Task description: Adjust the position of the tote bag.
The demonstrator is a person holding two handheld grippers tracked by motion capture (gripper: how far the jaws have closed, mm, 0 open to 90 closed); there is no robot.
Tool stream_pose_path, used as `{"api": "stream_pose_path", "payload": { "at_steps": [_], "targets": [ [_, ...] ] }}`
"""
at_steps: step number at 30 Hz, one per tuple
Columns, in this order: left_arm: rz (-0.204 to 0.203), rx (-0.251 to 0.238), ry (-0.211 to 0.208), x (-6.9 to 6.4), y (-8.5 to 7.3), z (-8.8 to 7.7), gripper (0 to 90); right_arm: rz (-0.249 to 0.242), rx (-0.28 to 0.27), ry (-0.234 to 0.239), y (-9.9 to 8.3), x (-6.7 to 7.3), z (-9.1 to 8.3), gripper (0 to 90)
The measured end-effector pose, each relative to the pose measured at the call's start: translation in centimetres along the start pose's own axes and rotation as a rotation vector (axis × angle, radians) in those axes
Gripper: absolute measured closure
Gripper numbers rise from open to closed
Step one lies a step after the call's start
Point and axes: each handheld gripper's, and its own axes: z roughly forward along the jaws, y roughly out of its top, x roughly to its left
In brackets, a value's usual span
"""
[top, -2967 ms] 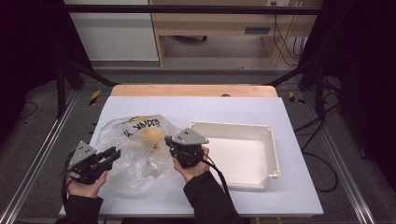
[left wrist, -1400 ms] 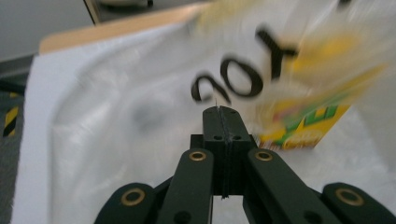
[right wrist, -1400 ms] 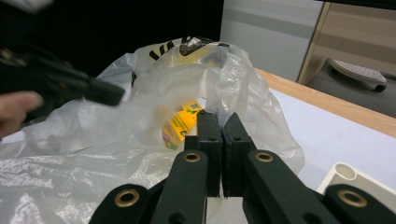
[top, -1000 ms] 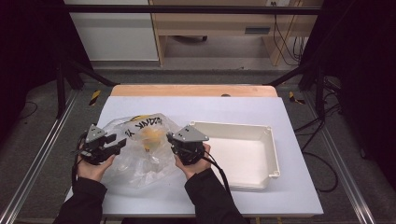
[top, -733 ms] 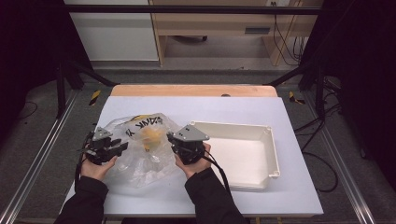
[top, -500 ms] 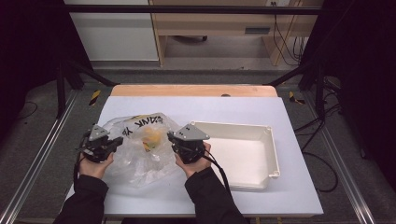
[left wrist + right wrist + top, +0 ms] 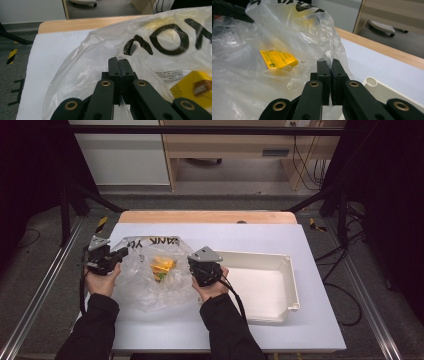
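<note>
Both grippers clamp the clear plastic bag (image 7: 150, 275): left gripper (image 7: 120, 254) at centre left, right gripper (image 7: 202, 275) mid-frame. A yellow packet (image 7: 162, 266) lies inside, and a white tray (image 7: 287, 285) sits to the right.

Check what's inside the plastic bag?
Through the clear bag a yellow box shows, with something green at its lower edge in the high view. Crumpled film hides the rest of the contents, so I can't tell what else is inside.
</note>
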Motion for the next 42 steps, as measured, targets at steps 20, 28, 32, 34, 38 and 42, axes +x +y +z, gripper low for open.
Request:
{"api": "stream_pose_path", "payload": {
  "at_steps": [20, 28, 32, 34, 38, 42],
  "targets": [
    [0.062, 0.329, 0.032, -0.6, -3.3, 6.4, 89.7, -0.053, 0.141, -0.045, -1.1, -0.6, 2.5, 85.5],
    [0.045, 0.248, -0.001, -0.4, -2.3, 4.1, 74.5, -0.058, 0.159, 0.000, -1.2, -0.7, 2.6, 66.1],
    [0.053, 0.132, -0.020, -0.5, -1.4, 1.6, 57.8, -0.073, 0.105, 0.034, -0.8, -0.6, 1.4, 55.6],
    [0.046, 0.077, -0.045, -0.6, -1.1, 0.5, 53.0, -0.064, 0.074, 0.050, -0.4, -0.5, 0.6, 52.6],
    [0.052, -0.015, -0.085, -0.8, -0.5, -1.3, 48.5, -0.049, 0.038, 0.075, -0.1, -0.7, -0.6, 50.0],
    [0.055, -0.078, -0.124, -1.4, 0.4, -2.1, 44.4, -0.044, 0.014, 0.087, 0.3, -0.7, -1.4, 49.6]
  ]
}}
